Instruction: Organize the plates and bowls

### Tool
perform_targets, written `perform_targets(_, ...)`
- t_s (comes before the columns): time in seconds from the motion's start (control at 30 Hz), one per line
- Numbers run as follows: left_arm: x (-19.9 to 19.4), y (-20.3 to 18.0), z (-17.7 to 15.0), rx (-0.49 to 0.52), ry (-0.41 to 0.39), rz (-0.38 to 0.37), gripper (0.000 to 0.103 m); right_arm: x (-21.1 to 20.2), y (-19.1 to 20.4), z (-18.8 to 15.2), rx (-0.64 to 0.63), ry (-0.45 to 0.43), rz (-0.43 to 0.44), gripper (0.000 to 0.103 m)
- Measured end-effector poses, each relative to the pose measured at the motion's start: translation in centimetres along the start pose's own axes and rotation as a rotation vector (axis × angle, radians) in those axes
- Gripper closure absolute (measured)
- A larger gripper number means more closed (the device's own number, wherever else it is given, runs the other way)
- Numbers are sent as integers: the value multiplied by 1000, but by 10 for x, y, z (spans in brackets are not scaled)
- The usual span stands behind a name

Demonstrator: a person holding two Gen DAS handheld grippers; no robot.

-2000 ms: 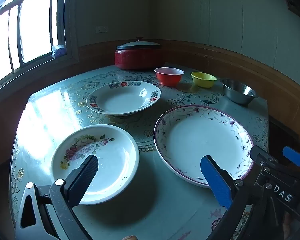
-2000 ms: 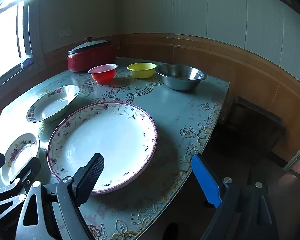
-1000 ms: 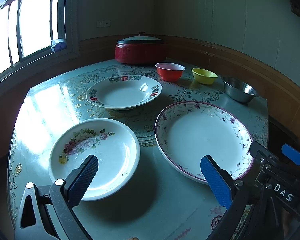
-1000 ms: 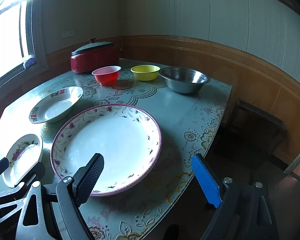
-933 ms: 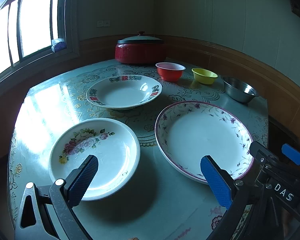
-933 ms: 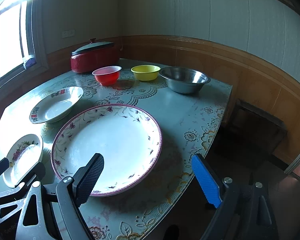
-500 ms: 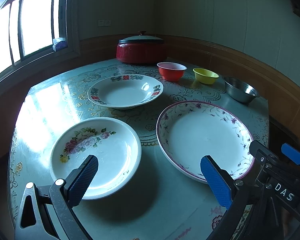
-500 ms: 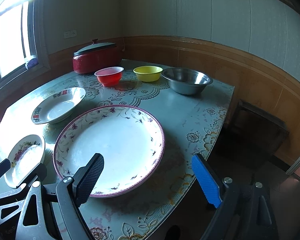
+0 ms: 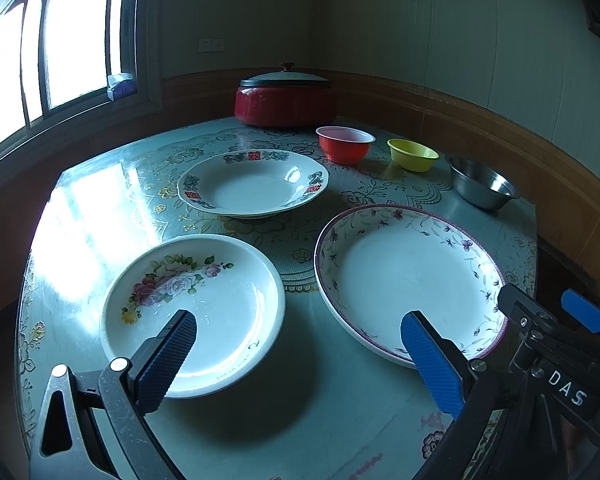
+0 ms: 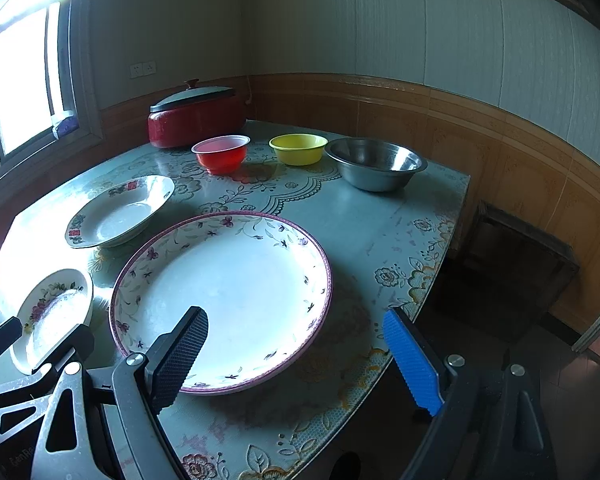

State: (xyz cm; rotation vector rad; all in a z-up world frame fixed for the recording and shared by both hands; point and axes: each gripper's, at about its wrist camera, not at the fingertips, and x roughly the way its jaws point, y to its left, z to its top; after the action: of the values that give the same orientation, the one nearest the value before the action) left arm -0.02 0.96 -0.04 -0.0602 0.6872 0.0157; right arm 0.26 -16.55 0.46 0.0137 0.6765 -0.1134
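Three plates lie on the table: a large purple-rimmed plate point(image 9: 410, 276) point(image 10: 224, 292), a rose-patterned plate point(image 9: 192, 312) point(image 10: 50, 312) to its left, and a red-marked deep plate point(image 9: 254, 182) point(image 10: 120, 210) behind. A red bowl point(image 9: 345, 144) point(image 10: 220, 153), a yellow bowl point(image 9: 413, 154) point(image 10: 299, 148) and a steel bowl point(image 9: 482, 186) point(image 10: 376, 164) stand in a row at the back. My left gripper point(image 9: 300, 356) hangs open above the near table between the two front plates. My right gripper point(image 10: 296, 354) is open over the large plate's near edge, and shows in the left wrist view as the right gripper point(image 9: 556, 320).
A red lidded pot point(image 9: 286, 98) point(image 10: 196, 118) stands at the far edge by the wall. The table's right edge point(image 10: 432, 288) drops to a dark floor with a low wooden stool point(image 10: 520, 256). A window point(image 9: 52, 60) is on the left.
Both views have tilted up and shifted slightly, so the dishes sit a little lower in frame. Nothing on the table moved; both grippers stay open.
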Motion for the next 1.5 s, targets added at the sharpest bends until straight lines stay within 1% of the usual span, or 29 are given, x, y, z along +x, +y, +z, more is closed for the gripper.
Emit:
perform_targets(0.57, -1, 0, -1, -12, 1, -5, 0, -1, 0, 0, 2, -3, 3, 12)
perform_targets(0.83, 0, 0, -2, -16, 7, -11, 0, 0, -2, -1, 5, 5, 19, 12)
perform_targets(0.93, 2, 1, -2, -26, 15, -37, 0, 4, -5, 0, 5, 20, 64, 12)
perform_targets(1.0, 3, 3, -2, -35, 25, -89, 0, 7, -8, 2, 3, 31, 116, 12)
perform_targets(1.1, 5, 6, -1, -61, 45, -195, 0, 14, -14, 9, -5, 46, 219, 12)
perform_targets(1.13, 5, 6, 0, -75, 55, -214, 0, 15, -15, 11, -12, 48, 245, 12)
perform_targets(1.23, 7, 5, 3, -81, 71, -214, 0, 23, -24, 20, -17, 48, 294, 12)
perform_targets(1.33, 7, 8, 5, -95, 71, -197, 0, 35, -33, 31, -31, 70, 347, 9)
perform_targets(1.4, 7, 11, 8, -103, 71, -203, 0, 43, -38, 38, -62, 86, 370, 6)
perform_targets(1.47, 5, 13, 10, -109, 65, -189, 0, 51, -40, 45, -106, 108, 386, 6)
perform_targets(1.5, 4, 13, 11, -110, 63, -203, 0, 55, -41, 48, -131, 121, 394, 6)
